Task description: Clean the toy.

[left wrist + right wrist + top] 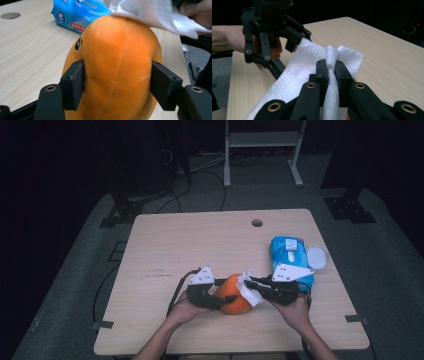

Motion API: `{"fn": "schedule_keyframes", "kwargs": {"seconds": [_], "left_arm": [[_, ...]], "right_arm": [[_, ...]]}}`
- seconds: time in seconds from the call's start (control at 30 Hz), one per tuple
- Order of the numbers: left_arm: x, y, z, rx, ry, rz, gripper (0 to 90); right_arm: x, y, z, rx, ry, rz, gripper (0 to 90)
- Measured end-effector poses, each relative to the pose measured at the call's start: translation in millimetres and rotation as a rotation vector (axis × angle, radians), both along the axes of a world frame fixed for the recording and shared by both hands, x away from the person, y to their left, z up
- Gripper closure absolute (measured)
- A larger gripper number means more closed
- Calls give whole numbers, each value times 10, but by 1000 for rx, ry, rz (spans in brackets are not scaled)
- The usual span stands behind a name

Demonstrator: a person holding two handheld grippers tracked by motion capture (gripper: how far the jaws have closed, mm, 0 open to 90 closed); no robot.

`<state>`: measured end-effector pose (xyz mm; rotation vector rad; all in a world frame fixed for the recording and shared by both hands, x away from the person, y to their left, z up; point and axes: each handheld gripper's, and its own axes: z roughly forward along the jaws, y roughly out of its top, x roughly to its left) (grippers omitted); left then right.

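At the near edge of the tabletop (165, 240), the left gripper (212, 296) has its jaws half spread and pressed into the flanks of the orange plush toy (117, 65), holding it steady. The right gripper (256, 286), jaws pinched tight on a white wipe (312, 65), lays that wipe against the toy's top. Wiping seems to be the step in hand; the next move calls for dragging the wipe across the plush while the toy is braced. Behind the right gripper lies a blue wipes pack (290, 252) with its round lid (316, 257) beside it, well clear of the work.
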<state>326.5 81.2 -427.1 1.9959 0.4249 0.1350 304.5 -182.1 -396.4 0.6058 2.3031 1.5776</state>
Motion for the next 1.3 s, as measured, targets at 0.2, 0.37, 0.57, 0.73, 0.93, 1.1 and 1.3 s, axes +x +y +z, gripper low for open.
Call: {"fn": "schedule_keyframes", "kwargs": {"seconds": [0.2, 0.37, 0.57, 0.73, 0.93, 1.1, 1.3], "left_arm": [[-47, -68, 5, 10, -15, -8, 327], [-41, -48, -1, 1, -7, -10, 329], [-7, -4, -13, -8, 6, -15, 327], [1, 1, -20, -17, 10, -12, 326], [-10, -26, -16, -12, 0, -10, 324], [-16, -45, -15, -15, -1, -2, 324], [-41, -81, -19, -18, -11, 1, 301]], "right_arm": [[-69, 234, 46, -48, -39, 58, 824], [-7, 174, 65, -43, -48, 25, 824], [117, -61, 1, -23, -12, -46, 824], [166, -223, -118, -20, 56, -83, 824], [111, -206, -95, -32, 38, -87, 825], [37, -65, 19, -27, -5, -45, 824], [-20, 136, 78, -54, -42, 5, 823]]}}
